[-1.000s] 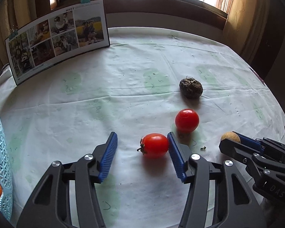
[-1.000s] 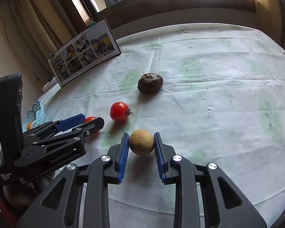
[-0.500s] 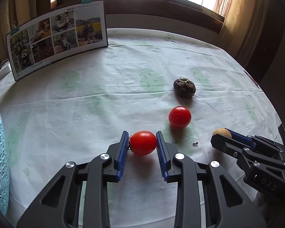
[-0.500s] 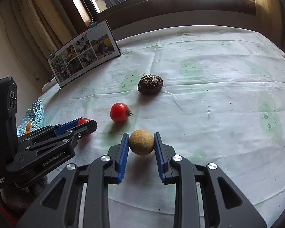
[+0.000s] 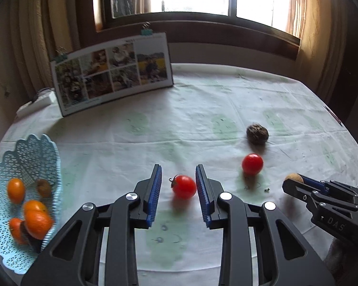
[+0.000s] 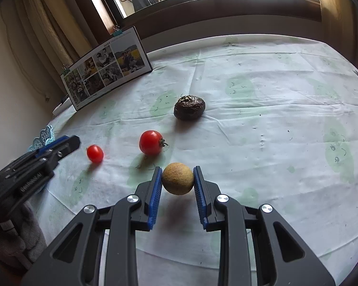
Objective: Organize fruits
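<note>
Left gripper (image 5: 177, 188) has let go: half a second ago its pads pinched the small tomato (image 5: 184, 186), now my jaws stand parted with it loose between, touching the right pad, stem toward 10 o'clock. Right gripper (image 6: 177, 181) still clamps the tan round fruit (image 6: 177, 178), lifted. Farther, at 1 o'clock, sit the second tomato (image 5: 252, 164) and a dark wrinkled fruit (image 5: 257, 134). At 9 o'clock, the blue basket (image 5: 33, 152) is partly cut off.

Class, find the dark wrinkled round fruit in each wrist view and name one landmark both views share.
Left wrist view: dark wrinkled round fruit sits right of centre, beyond the larger red tomato.
Right wrist view: it sits at centre, above that tomato.
Shared landmark: the clipped photo collage board.
</note>
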The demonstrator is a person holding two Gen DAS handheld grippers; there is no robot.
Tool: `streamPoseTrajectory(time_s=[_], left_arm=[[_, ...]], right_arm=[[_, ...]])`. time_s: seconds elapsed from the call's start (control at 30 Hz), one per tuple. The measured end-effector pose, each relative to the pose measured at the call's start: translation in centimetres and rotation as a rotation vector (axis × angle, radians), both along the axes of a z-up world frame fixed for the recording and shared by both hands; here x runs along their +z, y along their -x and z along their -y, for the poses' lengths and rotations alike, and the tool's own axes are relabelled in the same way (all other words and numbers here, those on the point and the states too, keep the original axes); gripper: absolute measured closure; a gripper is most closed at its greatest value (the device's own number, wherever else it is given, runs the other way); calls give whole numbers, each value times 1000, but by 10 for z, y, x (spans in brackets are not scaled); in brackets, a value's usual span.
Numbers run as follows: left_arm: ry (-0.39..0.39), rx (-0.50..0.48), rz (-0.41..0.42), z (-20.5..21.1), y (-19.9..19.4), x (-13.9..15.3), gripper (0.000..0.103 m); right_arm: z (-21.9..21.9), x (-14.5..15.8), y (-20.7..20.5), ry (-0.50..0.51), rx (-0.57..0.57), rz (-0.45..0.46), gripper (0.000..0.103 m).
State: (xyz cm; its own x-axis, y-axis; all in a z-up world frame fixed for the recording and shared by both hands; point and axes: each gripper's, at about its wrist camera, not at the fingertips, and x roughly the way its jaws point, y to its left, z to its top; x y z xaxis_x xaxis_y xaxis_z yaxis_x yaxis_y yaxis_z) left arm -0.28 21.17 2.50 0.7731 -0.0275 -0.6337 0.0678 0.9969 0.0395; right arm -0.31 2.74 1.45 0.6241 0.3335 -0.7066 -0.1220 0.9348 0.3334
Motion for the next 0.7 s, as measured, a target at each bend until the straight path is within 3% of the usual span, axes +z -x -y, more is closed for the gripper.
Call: streamPoseTrajectory(time_s=[0.2,0.37,0.53,0.7], left_arm=[[17,59,38,-25,9,14,73],[66,85,5,-38,-1,7,72],[103,54,-40,-28,-17,-2,55],[81,14,-57,-8,-27,-7,51]], right_arm=[[1,2,0,6,-1,1,76],[0,1,1,5,0,3,76],[1,2,1,1,1,7,76],[1,2,2,-4,3,4,75]])
